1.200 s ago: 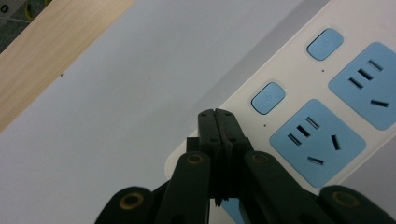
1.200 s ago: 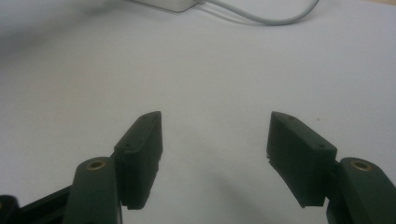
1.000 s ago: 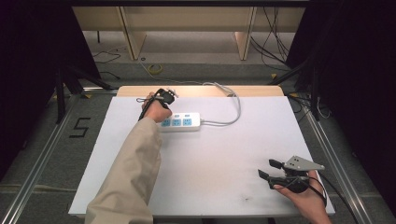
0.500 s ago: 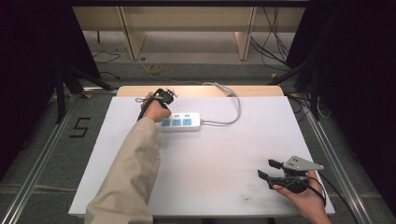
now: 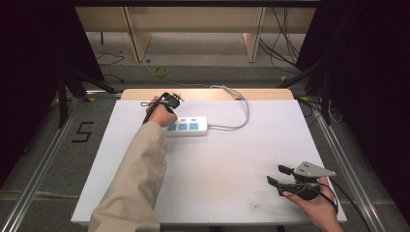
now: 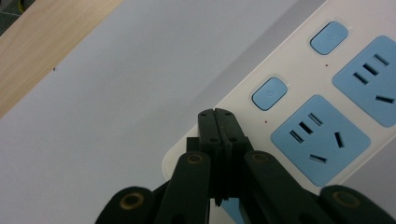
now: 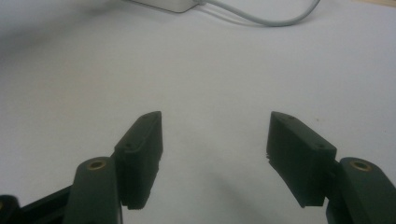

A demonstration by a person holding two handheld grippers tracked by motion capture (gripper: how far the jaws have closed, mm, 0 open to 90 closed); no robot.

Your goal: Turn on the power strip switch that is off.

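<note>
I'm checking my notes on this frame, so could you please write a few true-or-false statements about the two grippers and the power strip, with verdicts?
1. The left gripper has its jaws closed together over the power strip. True.
2. The right gripper is clamped on the cable. False: its jaws are apart with nothing between them, near the front right corner of the table.
3. The power strip has blue sockets. True.
4. The power strip lies right beside the right gripper. False: it lies toward the far side, by the left gripper.
5. A plug sits in one socket. False: the visible sockets are empty.
</note>
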